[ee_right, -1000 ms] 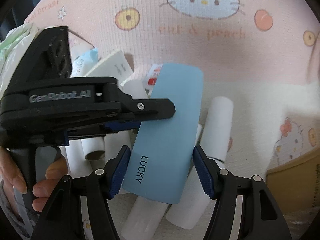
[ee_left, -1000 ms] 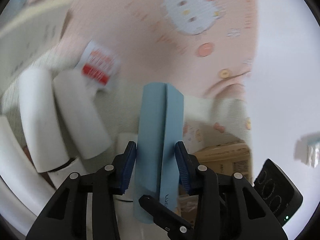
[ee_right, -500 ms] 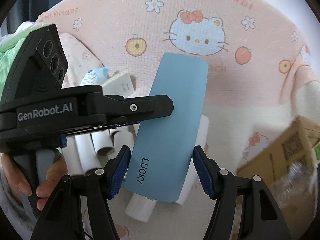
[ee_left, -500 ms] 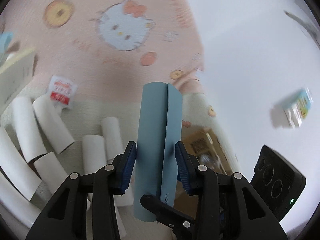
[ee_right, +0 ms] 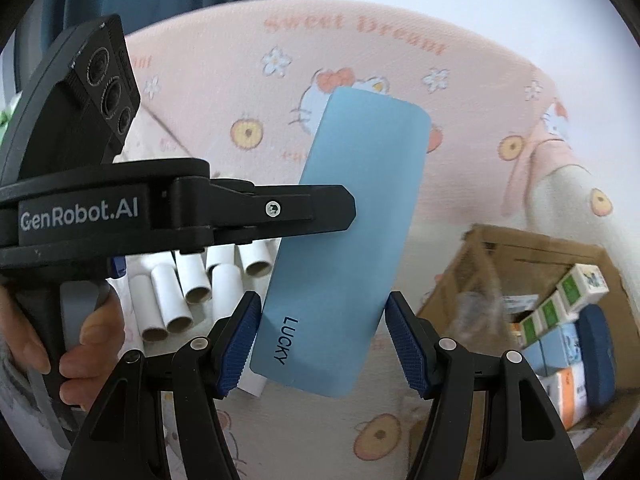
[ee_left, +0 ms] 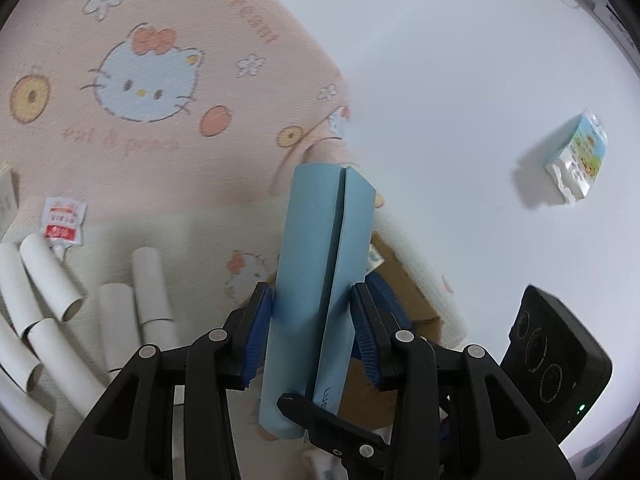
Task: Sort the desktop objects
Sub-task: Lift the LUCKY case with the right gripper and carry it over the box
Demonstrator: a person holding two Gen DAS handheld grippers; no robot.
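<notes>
Left tool (ee_left: pixel 312 316) clamps the blue case (ee_left: pixel 320 280) by its thin edges, held in the air above the pink cartoon blanket (ee_left: pixel 140 120). Right tool (ee_right: pixel 320 338) brackets the case's broad face; pads at both edges, apparently touching. White paper tubes (ee_right: pixel 192 284) lie below left; an open cardboard box (ee_right: pixel 520 264) sits lower right.

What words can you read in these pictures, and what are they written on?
"LUCKY": on the blue case.
"GenRobot.AI": on the left tool.
"Sweet Dream": on the pink blanket.
Red and white packet: print too blurred to read.
Boxes in the cardboard box: print too small to read.
</notes>
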